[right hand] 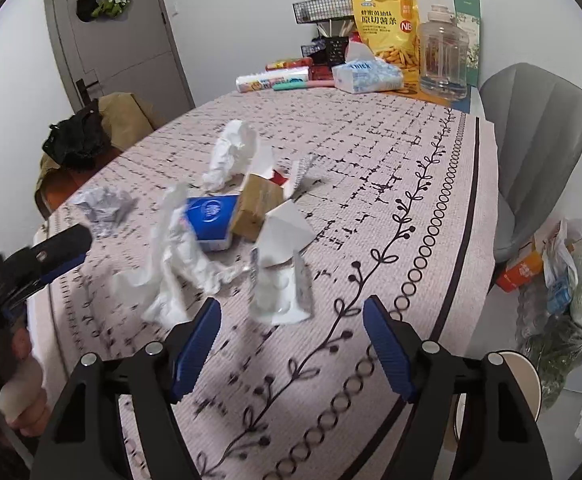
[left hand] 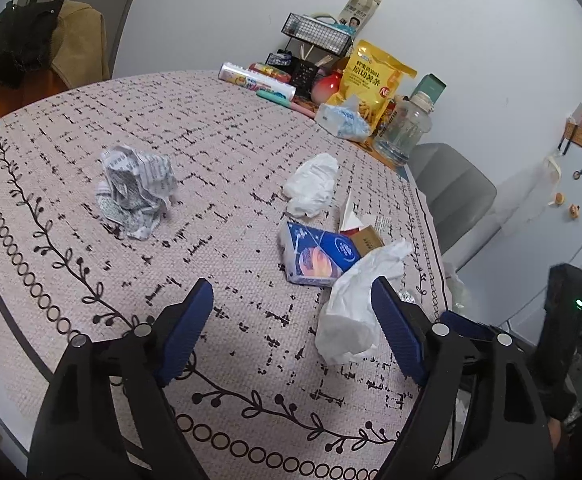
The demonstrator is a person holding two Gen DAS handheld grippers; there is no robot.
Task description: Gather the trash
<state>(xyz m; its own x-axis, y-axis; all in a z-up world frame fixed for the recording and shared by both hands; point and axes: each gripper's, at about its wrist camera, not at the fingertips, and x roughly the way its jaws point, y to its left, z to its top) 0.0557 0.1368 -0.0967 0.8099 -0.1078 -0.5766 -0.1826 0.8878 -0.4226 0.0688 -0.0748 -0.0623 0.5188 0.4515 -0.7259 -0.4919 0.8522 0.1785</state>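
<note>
Trash lies on the patterned tablecloth (left hand: 231,168). In the left wrist view: a crumpled printed paper (left hand: 137,190) at the left, a white tissue wad (left hand: 313,186), a blue-and-white carton (left hand: 319,254) and a crumpled white tissue (left hand: 355,308) by my right finger. My left gripper (left hand: 293,324) is open and empty above the cloth. In the right wrist view my right gripper (right hand: 291,340) is open and empty, just short of a torn white wrapper (right hand: 281,268). The crumpled tissue (right hand: 175,264), the blue carton (right hand: 211,220) and a brown box (right hand: 257,208) lie beyond. The left gripper (right hand: 51,252) shows at the left edge.
At the table's far end stand a yellow snack bag (left hand: 373,76), a tissue pack (left hand: 341,120), a clear jar (left hand: 405,128) and a wire basket (left hand: 317,34). A grey chair (right hand: 535,136) stands beside the table. Bags (right hand: 563,276) lie on the floor right of it.
</note>
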